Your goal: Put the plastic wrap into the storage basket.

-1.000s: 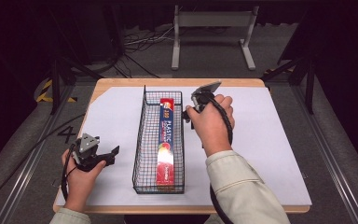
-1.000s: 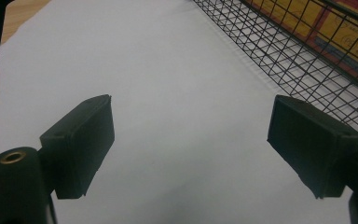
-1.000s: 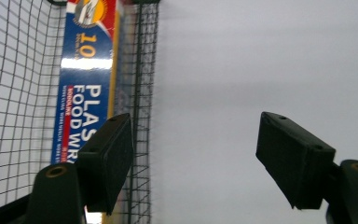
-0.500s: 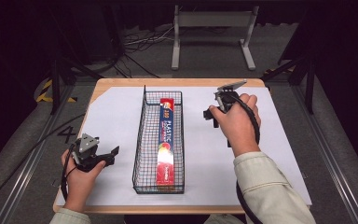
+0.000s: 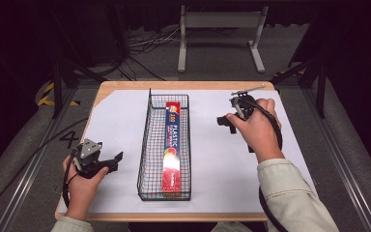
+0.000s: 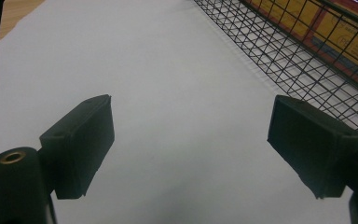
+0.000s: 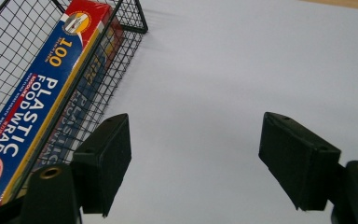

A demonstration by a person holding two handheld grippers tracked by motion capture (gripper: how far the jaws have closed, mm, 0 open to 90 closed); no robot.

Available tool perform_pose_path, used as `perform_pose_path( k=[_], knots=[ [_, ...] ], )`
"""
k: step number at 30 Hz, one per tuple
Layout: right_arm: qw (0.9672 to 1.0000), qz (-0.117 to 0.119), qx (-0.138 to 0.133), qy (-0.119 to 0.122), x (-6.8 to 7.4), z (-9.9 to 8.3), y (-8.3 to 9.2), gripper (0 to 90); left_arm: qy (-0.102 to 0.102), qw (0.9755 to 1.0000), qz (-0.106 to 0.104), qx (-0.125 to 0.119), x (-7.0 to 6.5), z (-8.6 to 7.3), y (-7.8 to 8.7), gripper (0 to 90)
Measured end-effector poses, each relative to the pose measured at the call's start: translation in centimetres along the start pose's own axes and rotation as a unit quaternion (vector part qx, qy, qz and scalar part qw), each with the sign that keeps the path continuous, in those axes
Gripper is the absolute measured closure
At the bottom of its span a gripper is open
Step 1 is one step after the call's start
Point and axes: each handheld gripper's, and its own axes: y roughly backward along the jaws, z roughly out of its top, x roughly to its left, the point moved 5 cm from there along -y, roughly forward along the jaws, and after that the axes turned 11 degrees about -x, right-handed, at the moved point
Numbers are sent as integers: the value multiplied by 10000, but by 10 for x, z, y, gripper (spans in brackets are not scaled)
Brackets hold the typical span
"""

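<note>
box: plastic food wrap box lies flat, lengthwise in the wire basket mid-table, nothing gripping it

right gripper: jaws wide apart, empty, off to the basket's right over bare white sheet

left gripper: also spread open, empty, low near the table's front left edge

step, my guess: box looks placed, so just park both hands clear

watch out: basket's tall wire walls, don't clip them
</note>
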Motion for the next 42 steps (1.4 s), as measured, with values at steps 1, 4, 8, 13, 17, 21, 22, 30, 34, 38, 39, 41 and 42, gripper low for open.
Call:
perform_pose_path(
  k=[1,4,8,13,17,21,22,30,34,38,39,41,42],
  knots=[
    [10000,46,-41,41,-2,-1,0,257,-21,10000,30,-2,1,0,0,151],
    [9992,181,-217,273,-10,-3,-2,250,-13,10000,3,2,1,0,0,152],
    [9986,255,-325,318,-24,-11,-1,243,-50,10000,-39,9,-2,0,1,152],
    [9978,321,-491,320,-40,-18,5,235,-37,10000,-52,-7,-1,0,3,153],
    [9956,451,-701,437,-48,-24,12,235,6,10000,-91,-2,-1,0,7,154],
    [9933,542,-871,541,-56,-31,15,232,28,9999,-134,3,-1,-1,9,158],
    [9922,583,-920,605,-57,-33,15,231,28,9999,-134,3,-1,-1,9,158],
    [9849,791,-1239,913,-63,-45,13,226,89,9998,-196,-58,-2,-2,15,160],
    [9825,876,-1295,1009,-63,-54,11,226,42,9997,-248,-56,-4,-2,18,164],
    [9799,967,-1421,1009,-64,-64,7,225,82,9995,-308,-88,-6,-3,21,164],
    [9799,967,-1421,1009,-64,-64,7,225,82,9995,-308,-88,-6,-3,21,164],
    [9782,988,-1480,1071,-67,-73,3,221,88,9995,-298,-96,-5,-4,21,164],
    [9780,1010,-1483,1067,-68,-75,2,221,77,9995,-294,-42,-4,-7,21,164]
  ],
)
